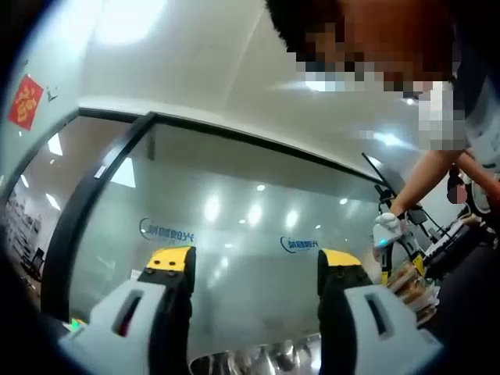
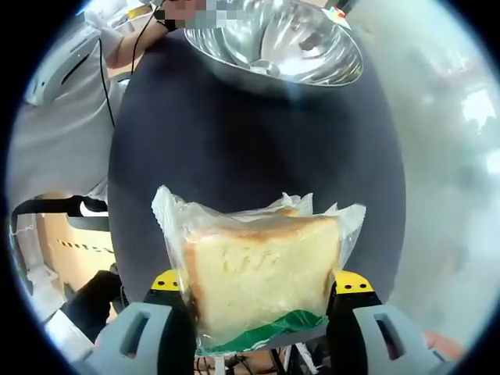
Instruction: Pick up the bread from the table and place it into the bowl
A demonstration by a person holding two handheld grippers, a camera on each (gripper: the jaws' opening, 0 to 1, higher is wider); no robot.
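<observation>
Left gripper view: the left gripper [image 1: 256,269] is tilted upward, its yellow-tipped jaws spread wide with nothing between them. A frosted glass partition [image 1: 234,211] in a dark frame is seen behind them, blue logos printed on it and ceiling lights reflected in it. A white wall with a red paper ornament [image 1: 26,101] is noted at upper left. A shiny metal rim, probably the bowl [image 1: 258,361], is glimpsed at the bottom edge between the jaws. At the right edge, a person's arm is seen reaching down to the other gripper, with bread just visible there.

Right gripper view: the right gripper [image 2: 258,285] is clamped on the bread [image 2: 262,281], a single slice sealed in a clear plastic bag with a green band at the bottom, held upright and lifted off the surface. A round dark table [image 2: 258,148] is seen below. The steel bowl is set on its far edge, well apart from the bread. A pale glossy floor [image 2: 445,172] is noted at the right.
</observation>
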